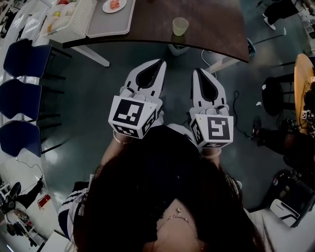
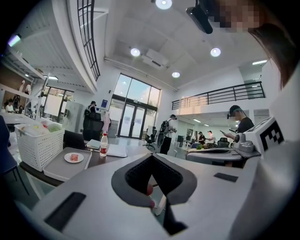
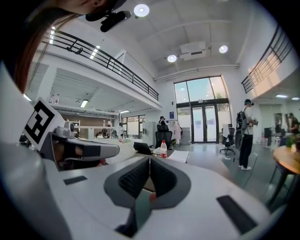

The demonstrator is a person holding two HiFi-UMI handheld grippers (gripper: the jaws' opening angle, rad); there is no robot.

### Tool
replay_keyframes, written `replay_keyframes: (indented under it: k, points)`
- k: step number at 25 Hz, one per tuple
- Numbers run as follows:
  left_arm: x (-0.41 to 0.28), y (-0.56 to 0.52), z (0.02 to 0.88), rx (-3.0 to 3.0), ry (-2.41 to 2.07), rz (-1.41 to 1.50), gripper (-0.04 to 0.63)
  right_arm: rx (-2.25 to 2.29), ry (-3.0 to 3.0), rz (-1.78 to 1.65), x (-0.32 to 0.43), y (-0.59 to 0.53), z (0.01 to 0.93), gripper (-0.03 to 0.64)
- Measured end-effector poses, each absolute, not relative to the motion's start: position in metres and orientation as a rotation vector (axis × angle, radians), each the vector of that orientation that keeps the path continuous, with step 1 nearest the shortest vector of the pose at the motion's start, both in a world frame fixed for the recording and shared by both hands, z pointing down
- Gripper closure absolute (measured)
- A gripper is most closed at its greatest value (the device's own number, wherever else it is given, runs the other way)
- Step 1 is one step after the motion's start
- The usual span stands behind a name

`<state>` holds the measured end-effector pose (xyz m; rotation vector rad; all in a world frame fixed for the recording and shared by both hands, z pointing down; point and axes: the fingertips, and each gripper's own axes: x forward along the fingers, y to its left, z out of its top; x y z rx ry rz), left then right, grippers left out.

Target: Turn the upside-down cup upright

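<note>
A pale cup (image 1: pixel 180 25) stands near the front edge of the dark brown table (image 1: pixel 211 29), at the top of the head view; which way up it is I cannot tell from here. Both grippers hang side by side over the grey floor, short of the table and pointing toward it. My left gripper (image 1: pixel 160 63) has its jaws together with nothing between them, and so does my right gripper (image 1: pixel 197 72). In the left gripper view the left gripper (image 2: pixel 151 157) shows its closed tips; in the right gripper view the right gripper (image 3: pixel 149 160) does too. The jaws hide the cup in both.
A white basket (image 1: pixel 69 19) and a grey tray (image 1: pixel 110 22) with a small plate (image 1: pixel 114 5) sit at the table's left end. A bottle (image 2: pixel 103 144) stands further back. Blue chairs (image 1: pixel 24 93) line the left; a round wooden table (image 1: pixel 304 83) is at right. People stand in the hall.
</note>
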<state>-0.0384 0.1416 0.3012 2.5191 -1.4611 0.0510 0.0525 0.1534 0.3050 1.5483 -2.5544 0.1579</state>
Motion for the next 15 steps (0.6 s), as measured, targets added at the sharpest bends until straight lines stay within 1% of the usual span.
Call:
replay_keyframes:
  k: [8,15]
  points:
    - [-0.046,0.087,0.305,2.534,-1.405,0.068,0.597,1.6,-2.524,0.166,0.043,0.101,0.307,0.6]
    - [-0.038,0.042,0.316,2.519,-1.396,0.087,0.598,1.636,-2.503,0.155,0.058,0.054,0.313,0.599]
